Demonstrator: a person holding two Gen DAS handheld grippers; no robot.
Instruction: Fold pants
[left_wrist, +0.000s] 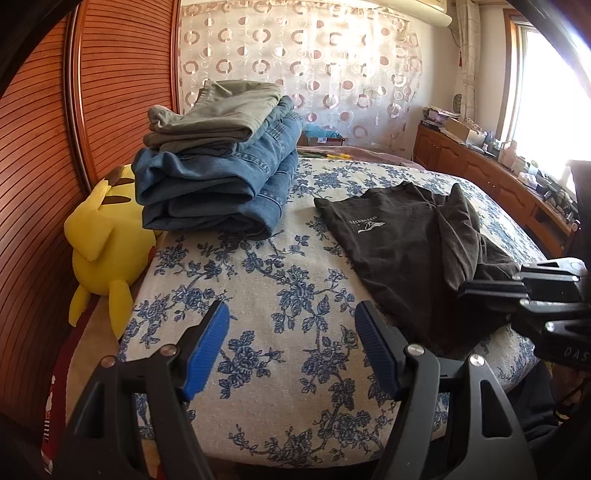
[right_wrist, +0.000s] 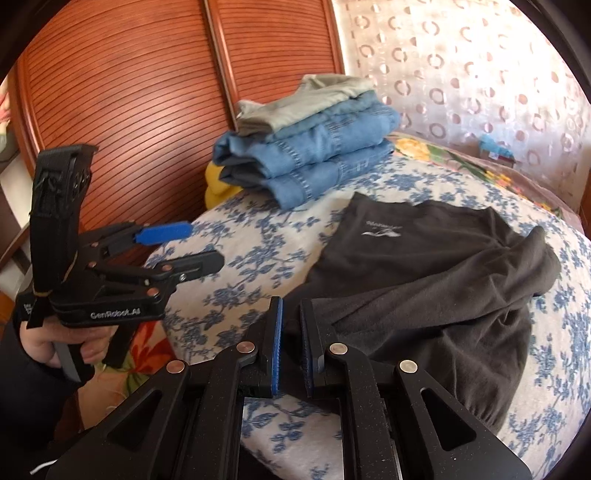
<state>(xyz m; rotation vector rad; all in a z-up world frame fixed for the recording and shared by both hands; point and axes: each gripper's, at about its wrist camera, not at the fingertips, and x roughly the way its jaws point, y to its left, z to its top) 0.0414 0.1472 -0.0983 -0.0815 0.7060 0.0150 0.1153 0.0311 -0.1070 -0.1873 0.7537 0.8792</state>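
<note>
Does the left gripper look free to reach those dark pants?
Probably yes: the left gripper is open over bare bedspread, beside the dark pants. Nothing lies between; the right gripper pinches their near edge.

The pants (right_wrist: 424, 280) are charcoal black with a small white logo. The bedspread (left_wrist: 258, 295) is off-white, printed with blue flowers and leafy sprigs. On the stack at upper left, olive-grey trousers (left_wrist: 221, 110) top faded blue jeans (left_wrist: 221, 184). The plush toy (left_wrist: 107, 243) is bright yellow. The slatted wardrobe doors (right_wrist: 129, 110) are reddish-brown. The curtain (left_wrist: 314, 62) is sheer white with brown rings. Each hand-held gripper has black arms and blue ribbed pads (left_wrist: 207, 350).
</note>
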